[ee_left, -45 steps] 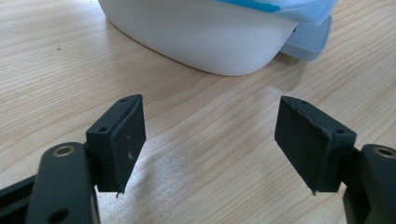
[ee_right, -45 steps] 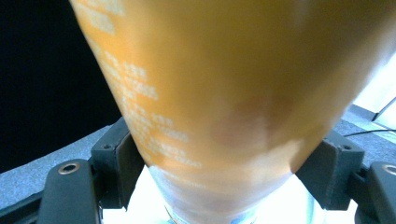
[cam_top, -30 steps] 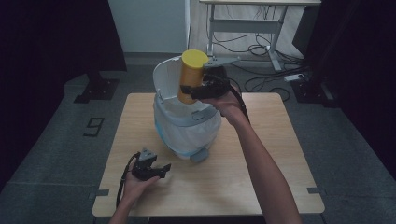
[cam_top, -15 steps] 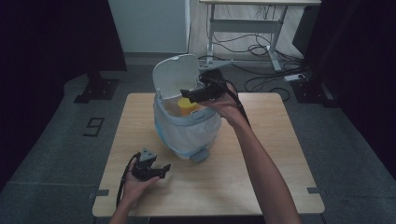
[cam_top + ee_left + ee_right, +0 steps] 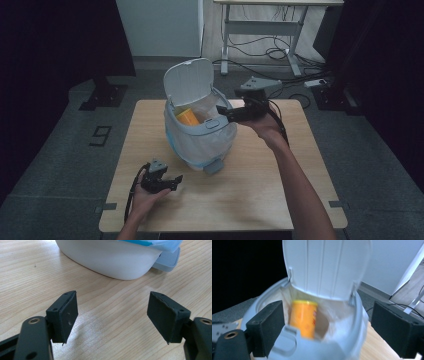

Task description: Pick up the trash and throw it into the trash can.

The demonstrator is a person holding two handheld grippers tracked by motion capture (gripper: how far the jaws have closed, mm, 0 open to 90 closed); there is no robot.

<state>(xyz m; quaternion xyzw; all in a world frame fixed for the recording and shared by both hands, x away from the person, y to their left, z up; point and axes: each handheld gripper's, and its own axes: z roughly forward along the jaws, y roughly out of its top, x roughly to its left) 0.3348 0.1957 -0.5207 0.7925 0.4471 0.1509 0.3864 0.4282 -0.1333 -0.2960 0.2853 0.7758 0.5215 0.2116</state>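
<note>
Our forearms are bare, with no sleeve in view. Our left gripper (image 5: pixel 161 179) is black, topped by a grey three-cornered plate, and trails a black cable. Its fingers (image 5: pixel 65 315) are flat black pads with small screw holes and brass rivets behind. Our right gripper (image 5: pixel 243 109) looks alike.

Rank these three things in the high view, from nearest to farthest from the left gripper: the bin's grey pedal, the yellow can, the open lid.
Measured from the left gripper, low on the table:
1. The grey pedal, at the foot of the bin, just up and right of the fingers.
2. The yellow can, inside the bin, above the pedal in the picture.
3. The open lid, upright at the bin's far side.
</note>
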